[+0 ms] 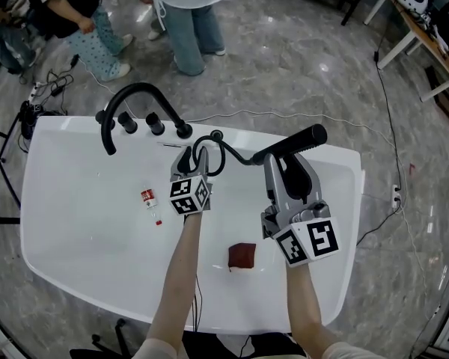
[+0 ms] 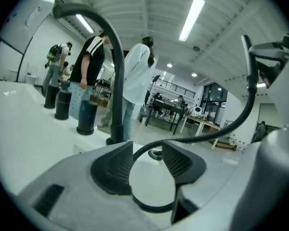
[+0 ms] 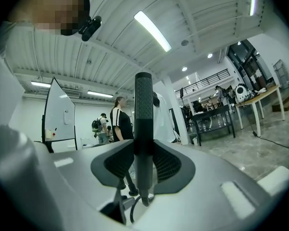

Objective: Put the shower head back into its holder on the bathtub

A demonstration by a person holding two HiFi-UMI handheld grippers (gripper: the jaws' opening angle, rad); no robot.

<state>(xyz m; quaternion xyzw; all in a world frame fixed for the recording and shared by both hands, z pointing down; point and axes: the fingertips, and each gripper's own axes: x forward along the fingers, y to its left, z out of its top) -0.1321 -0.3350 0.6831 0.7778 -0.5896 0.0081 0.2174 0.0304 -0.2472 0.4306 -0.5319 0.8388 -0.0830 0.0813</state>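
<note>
A white bathtub fills the head view. At its far rim stand a black arched faucet and black knobs. My right gripper is shut on the black shower head, and in the right gripper view the handle stands upright, pressed between both pads. The black hose loops left from it. My left gripper is open, with the hose passing loosely between its spread jaws. A small black ring fitting sits on the rim just beyond.
A small red-and-white bottle and a dark red cloth lie in the tub. People stand on the marble floor behind it. Cables trail over the floor at right, near a table.
</note>
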